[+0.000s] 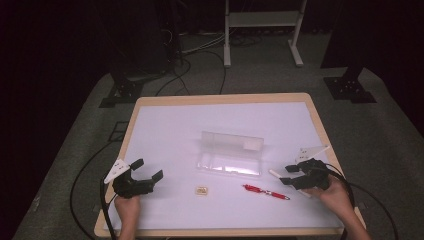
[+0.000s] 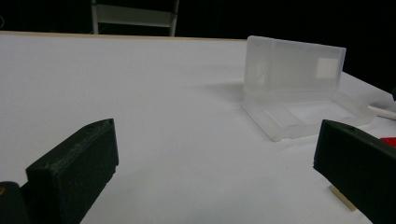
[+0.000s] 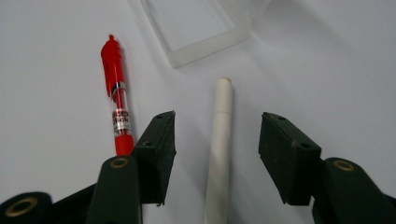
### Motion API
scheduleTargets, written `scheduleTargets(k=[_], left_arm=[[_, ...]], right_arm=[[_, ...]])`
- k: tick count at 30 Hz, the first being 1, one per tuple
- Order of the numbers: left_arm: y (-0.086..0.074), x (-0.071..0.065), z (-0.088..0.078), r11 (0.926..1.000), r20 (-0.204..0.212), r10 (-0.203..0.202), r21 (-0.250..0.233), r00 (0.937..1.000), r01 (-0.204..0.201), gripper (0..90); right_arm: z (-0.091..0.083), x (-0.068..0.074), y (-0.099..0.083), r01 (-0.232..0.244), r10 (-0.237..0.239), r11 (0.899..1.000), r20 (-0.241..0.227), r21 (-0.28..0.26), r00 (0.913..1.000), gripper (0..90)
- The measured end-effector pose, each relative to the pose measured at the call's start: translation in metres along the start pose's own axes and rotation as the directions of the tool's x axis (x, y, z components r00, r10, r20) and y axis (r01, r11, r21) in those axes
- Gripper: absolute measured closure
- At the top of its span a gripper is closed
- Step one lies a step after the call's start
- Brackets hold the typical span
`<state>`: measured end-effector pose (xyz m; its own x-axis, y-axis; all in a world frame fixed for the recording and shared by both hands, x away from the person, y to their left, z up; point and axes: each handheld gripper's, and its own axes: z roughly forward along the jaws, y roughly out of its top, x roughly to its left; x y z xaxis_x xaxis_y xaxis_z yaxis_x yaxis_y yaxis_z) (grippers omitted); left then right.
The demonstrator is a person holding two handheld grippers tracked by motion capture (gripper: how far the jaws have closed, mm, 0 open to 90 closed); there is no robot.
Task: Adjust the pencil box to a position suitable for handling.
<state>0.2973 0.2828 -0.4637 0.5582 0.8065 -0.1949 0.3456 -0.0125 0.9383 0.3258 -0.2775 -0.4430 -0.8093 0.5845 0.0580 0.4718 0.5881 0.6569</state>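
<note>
A clear plastic case lies open in the middle of the white table, its lid standing upright. A red pen lies in front of it, and a white pen lies flat to the right of that. My right gripper is open, low over the table, with the white pen lying between its jaws and untouched. The red pen lies just outside its left jaw. My left gripper is open and empty at the front left, pointing toward the case.
A small tan eraser-like block lies at the front centre, its edge seen by the left gripper's right jaw. The table has a wooden rim. Cables and a white stand are on the floor behind.
</note>
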Motion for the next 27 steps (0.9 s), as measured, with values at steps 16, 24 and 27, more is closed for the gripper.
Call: scheduleTargets(k=[16, 24, 27], left_arm=[[0.000, -0.001, 0.000, 1.0000, -0.001, 0.003, 0.001, 1.0000, -0.003, 0.0], [0.000, -0.001, 0.000, 1.0000, -0.001, 0.001, 0.002, 1.0000, -0.001, 0.0], [0.000, -0.001, 0.000, 1.0000, 0.000, 0.001, 0.001, 1.0000, -0.001, 0.0]], right_arm=[[0.001, 0.008, -0.020, -0.013, 0.013, 1.000, 0.021, -0.011, 0.9997, 55.4], [0.003, 0.010, -0.030, -0.032, 0.033, 0.999, 0.034, -0.028, 0.9989, 67.4], [0.005, 0.010, -0.032, -0.037, 0.038, 0.999, 0.040, -0.030, 0.9985, 71.4]])
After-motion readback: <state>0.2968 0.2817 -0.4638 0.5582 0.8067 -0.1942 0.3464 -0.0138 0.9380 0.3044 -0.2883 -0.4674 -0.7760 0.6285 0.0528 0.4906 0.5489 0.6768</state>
